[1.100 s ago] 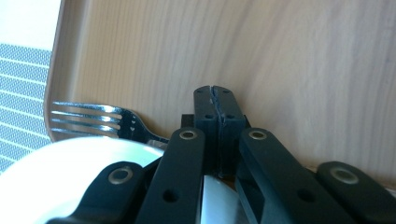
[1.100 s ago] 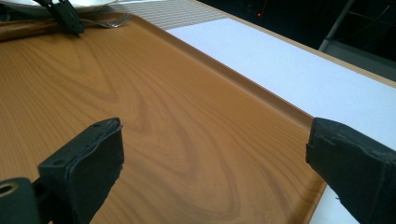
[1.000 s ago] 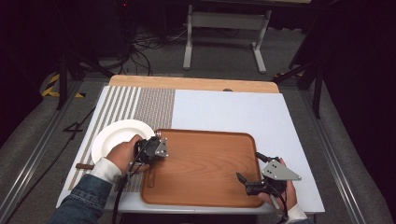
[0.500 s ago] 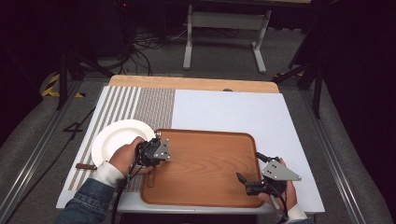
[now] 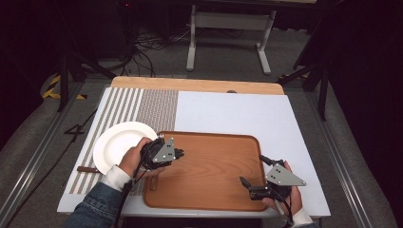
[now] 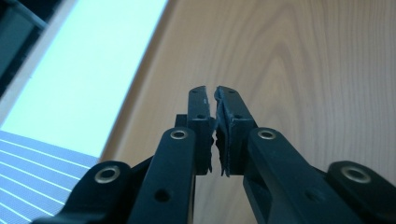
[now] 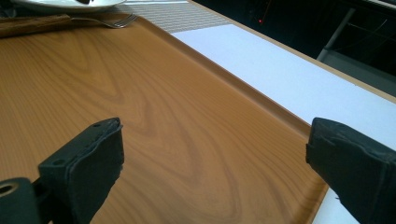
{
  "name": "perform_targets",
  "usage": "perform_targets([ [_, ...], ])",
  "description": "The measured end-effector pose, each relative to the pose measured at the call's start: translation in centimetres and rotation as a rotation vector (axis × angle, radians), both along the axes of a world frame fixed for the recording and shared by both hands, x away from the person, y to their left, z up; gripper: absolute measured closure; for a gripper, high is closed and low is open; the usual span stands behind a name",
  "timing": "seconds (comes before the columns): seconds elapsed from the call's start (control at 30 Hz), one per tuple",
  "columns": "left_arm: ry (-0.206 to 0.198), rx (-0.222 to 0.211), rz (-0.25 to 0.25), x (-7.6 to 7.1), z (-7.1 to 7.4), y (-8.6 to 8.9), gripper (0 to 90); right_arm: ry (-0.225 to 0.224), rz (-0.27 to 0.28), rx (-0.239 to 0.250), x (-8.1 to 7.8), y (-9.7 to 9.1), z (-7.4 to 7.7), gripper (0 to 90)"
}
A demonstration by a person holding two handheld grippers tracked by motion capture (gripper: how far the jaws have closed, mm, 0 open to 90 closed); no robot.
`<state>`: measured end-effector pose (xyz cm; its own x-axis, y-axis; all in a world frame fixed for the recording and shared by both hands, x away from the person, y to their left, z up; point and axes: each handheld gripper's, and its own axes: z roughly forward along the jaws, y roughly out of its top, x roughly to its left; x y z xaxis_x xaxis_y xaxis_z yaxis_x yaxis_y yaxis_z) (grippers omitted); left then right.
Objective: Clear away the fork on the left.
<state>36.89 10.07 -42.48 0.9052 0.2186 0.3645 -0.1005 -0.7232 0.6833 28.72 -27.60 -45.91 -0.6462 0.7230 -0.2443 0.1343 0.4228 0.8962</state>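
Fingertips (image 6: 205,100) of my left gripper (image 5: 178,153) stand almost pressed together, with only a thin slit between the pads and nothing caught in it; they have just been easing apart a hair. That gripper hovers over the left part of the wooden tray (image 5: 214,161), its tips pointing out across the bare wood grain (the left gripper view has the grain running right under them). My left hand (image 5: 135,159) sits over the tray's left rim, just beside the white plate (image 5: 116,142), which lies on the striped placemat (image 5: 142,107) left of the tray and touches nothing I hold.

My right gripper (image 5: 254,171) is at the tray's near right corner, its jaws spread wide with nothing between them; in the right gripper view, the tray's right rim passes between the two pads (image 7: 88,158), and the white tabletop (image 5: 228,114) lies beyond it. From there I also see a fork (image 7: 107,21) at the far edge of the tray, near the plate. A brown handle (image 5: 86,169) sticks out on the placemat below the plate; I cannot tell what it belongs to.
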Motion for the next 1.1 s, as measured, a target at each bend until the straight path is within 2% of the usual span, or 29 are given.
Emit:
perform_targets([
  [0.07,-0.026,-0.036,0.017,-0.2,0.2,0.3,81.5,-0.001,0.004,-0.003,0.0,0.1,0.0,5.3],
  [0.13,-0.022,-0.051,0.014,-0.3,0.3,0.4,80.2,-0.003,0.005,-0.005,-0.1,0.1,0.0,5.3],
  [0.17,-0.040,-0.064,0.017,-0.4,0.4,0.4,77.6,-0.008,0.009,-0.011,-0.1,0.2,0.1,5.3],
  [0.3,-0.053,-0.093,0.018,-0.7,0.6,0.6,71.4,-0.011,0.011,-0.014,-0.2,0.3,0.1,5.3],
  [0.4,-0.054,-0.117,0.015,-0.9,0.7,0.8,63.2,-0.012,0.012,-0.018,-0.2,0.3,0.1,5.3],
  [0.53,-0.063,-0.109,0.049,-0.7,0.5,0.2,49.5,-0.010,0.010,-0.017,-0.2,0.3,0.1,5.3],
  [0.63,-0.054,-0.119,0.048,-0.6,0.2,0.0,40.7,-0.013,0.007,-0.021,-0.2,0.3,0.1,5.3],
  [0.7,-0.051,-0.141,0.060,-0.6,0.2,0.1,34.8,-0.013,0.006,-0.017,-0.2,0.3,0.1,5.3],
  [0.73,-0.038,-0.167,0.053,-0.4,0.2,0.3,32.0,-0.013,0.005,-0.018,-0.2,0.3,0.1,5.3],
  [0.77,-0.038,-0.167,0.053,-0.4,0.2,0.3,28.2,-0.013,0.005,-0.018,-0.2,0.3,0.1,5.3],
  [0.8,-0.042,-0.188,0.059,-0.4,0.2,0.4,28.2,-0.012,0.004,-0.021,-0.2,0.3,0.1,5.3],
  [0.83,-0.048,-0.212,0.077,-0.3,0.2,0.5,21.7,-0.016,0.008,-0.021,-0.2,0.3,0.1,5.3],
  [0.87,-0.044,-0.222,0.075,-0.3,0.3,0.6,19.5,-0.016,0.008,-0.021,-0.2,0.3,0.1,5.3],
  [0.9,-0.044,-0.222,0.075,-0.3,0.3,0.6,18.9,-0.016,0.008,-0.021,-0.2,0.3,0.1,5.3],
  [0.93,-0.040,-0.240,0.071,-0.2,0.3,0.8,18.9,-0.017,0.008,-0.020,-0.2,0.3,0.1,5.3],
  [0.97,-0.049,-0.243,0.081,-0.3,0.3,0.9,13.8,-0.022,0.009,-0.018,-0.2,0.3,0.1,5.3],
  [1.1,-0.072,-0.279,0.093,-0.5,0.6,1.4,10.8,-0.025,0.012,-0.020,-0.3,0.3,0.1,5.3],
])
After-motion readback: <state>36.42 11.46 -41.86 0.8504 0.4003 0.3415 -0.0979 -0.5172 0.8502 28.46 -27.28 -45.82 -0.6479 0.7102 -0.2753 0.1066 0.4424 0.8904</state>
